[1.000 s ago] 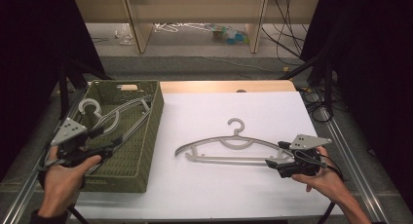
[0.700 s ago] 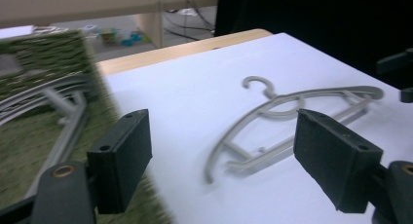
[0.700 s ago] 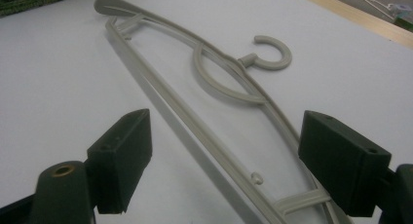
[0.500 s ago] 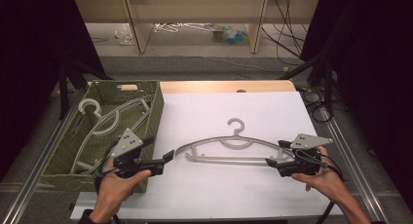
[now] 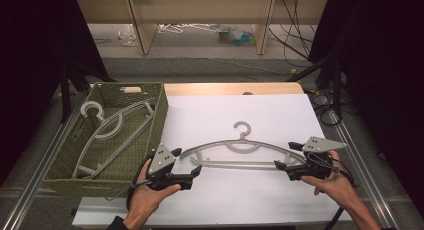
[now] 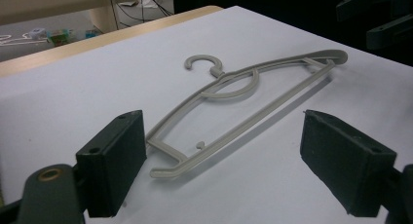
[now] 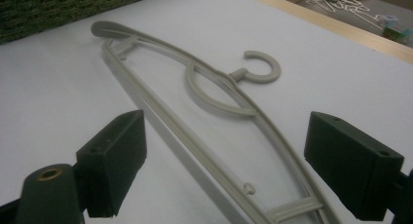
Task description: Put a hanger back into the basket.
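While the grey plastic hanger [image 5: 242, 151] lies flat on the white table [image 5: 250, 115], the left gripper [image 5: 192, 161] has moved further right since half a second ago and now sits at the hanger's left tip, jaws wide apart and empty. The right gripper [image 5: 283, 156] stays at the hanger's right end, jaws also spread, the hanger's end between them without contact. A second hanger [image 5: 107, 127] rests in the green woven basket [image 5: 157, 122] at the table's left.
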{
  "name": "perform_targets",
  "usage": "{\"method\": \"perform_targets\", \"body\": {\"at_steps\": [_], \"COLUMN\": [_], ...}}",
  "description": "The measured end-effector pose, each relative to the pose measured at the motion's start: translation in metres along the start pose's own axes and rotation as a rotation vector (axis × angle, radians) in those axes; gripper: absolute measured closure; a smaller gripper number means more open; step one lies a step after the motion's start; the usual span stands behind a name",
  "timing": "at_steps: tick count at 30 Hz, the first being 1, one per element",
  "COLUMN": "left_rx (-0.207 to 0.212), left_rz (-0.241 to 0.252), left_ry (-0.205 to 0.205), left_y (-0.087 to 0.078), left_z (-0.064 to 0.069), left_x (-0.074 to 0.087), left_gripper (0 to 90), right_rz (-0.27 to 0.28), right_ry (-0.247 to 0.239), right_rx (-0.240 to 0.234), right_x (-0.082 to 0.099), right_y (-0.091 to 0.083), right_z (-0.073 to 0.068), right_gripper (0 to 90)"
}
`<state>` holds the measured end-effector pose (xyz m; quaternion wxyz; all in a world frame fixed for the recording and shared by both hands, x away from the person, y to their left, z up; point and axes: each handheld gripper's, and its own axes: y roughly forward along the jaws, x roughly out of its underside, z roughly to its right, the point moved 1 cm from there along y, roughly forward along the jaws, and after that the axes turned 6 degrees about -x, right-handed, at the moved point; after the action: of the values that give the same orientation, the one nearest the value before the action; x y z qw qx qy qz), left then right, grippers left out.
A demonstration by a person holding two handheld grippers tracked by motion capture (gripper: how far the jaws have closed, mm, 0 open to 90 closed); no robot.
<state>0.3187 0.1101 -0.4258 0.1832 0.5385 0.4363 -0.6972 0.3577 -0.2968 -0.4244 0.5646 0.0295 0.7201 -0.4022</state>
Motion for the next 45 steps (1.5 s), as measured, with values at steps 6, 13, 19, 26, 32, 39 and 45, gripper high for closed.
{"method": "perform_targets", "body": {"at_steps": [6,13,19,26,32,39,45], "left_rx": [0.003,0.007,0.015,0.031,0.046,0.045,0.053], "left_rz": [-0.040,-0.058,-0.049,-0.052,-0.052,-0.052,-0.048], "left_ry": [0.023,0.023,0.022,0.031,0.030,0.028,0.022], "left_y": [0.006,0.006,0.005,0.005,0.006,0.006,0.005], "left_z": [0.000,0.001,0.002,0.001,0.001,0.001,-0.002], "left_x": [0.014,0.020,0.020,0.019,0.019,0.018,0.018], "left_gripper": [16.9,16.9,17.0,16.9,17.1,17.3,18.0], "right_rz": [0.010,0.013,-0.052,-0.181,-0.282,-0.359,-0.426], "right_ry": [-0.007,-0.011,-0.010,0.003,0.007,0.016,-0.005], "right_rx": [0.009,0.007,-0.006,-0.033,-0.012,-0.022,-0.034], "right_x": [0.002,0.001,-0.003,-0.009,-0.005,-0.014,-0.011], "right_y": [-0.002,0.005,0.026,0.058,0.082,0.102,0.112], "right_z": [0.000,0.006,0.021,0.045,0.061,0.067,0.074], "right_gripper": [16.4,16.1,17.3,23.6,32.6,48.5,60.9]}}
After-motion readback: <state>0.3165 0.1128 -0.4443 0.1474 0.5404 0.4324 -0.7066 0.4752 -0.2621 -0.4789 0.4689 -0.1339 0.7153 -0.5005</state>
